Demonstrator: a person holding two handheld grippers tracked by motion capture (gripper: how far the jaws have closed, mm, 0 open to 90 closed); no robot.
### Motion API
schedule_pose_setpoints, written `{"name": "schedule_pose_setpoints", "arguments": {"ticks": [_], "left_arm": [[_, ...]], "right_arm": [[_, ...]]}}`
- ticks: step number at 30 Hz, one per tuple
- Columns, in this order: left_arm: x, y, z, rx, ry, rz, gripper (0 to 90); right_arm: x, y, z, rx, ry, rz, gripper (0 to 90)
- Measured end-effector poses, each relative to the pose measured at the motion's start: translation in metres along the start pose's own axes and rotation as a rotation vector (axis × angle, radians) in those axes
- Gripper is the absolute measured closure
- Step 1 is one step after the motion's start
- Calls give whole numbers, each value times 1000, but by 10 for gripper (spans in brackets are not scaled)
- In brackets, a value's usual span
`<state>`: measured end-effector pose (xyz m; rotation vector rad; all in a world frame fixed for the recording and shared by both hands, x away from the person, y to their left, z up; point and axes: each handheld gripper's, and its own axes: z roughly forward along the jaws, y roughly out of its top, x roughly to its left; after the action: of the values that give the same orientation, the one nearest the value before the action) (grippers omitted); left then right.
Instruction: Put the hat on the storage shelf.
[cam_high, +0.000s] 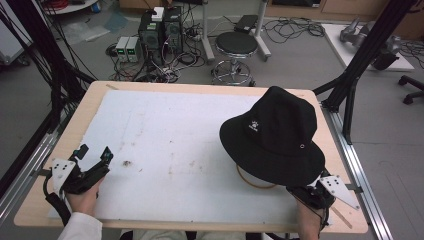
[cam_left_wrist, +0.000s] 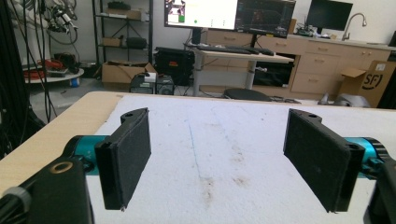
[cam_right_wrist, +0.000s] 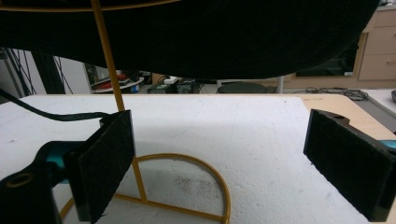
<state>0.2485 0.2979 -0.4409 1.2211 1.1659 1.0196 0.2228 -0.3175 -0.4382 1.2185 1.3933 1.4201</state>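
hat (cam_high: 275, 135) hides most of yellow stand (cam_high: 255, 183); top probably inside crown.

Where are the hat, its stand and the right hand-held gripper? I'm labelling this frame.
hat (cam_high: 275, 131): high view, on the crown.
stand (cam_right_wrist: 108, 56): right gripper view, on the yellow upright rod.
right hand-held gripper (cam_right_wrist: 219, 158): right gripper view, midway between its open jaws.
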Motion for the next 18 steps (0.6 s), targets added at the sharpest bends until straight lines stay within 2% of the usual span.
{"name": "schedule_pose_setpoints", "arguments": {"ticks": [3, 4, 6, 18], "left_arm": [[-1, 0, 0, 2, -2, -2, 236], [-3, 0, 0, 5, -5, 16, 236], [-4, 0, -1, 4, -8, 25, 236], [-3, 0, -2, 5, -4, 8, 238]], "right_arm": [[0, 0, 1, 1, -1, 12, 82], [0, 0, 1, 0, -4, 21, 82], [-2, 0, 2, 0, -6, 18, 82], [-1, -1, 4, 9, 3, 31, 82]]}}
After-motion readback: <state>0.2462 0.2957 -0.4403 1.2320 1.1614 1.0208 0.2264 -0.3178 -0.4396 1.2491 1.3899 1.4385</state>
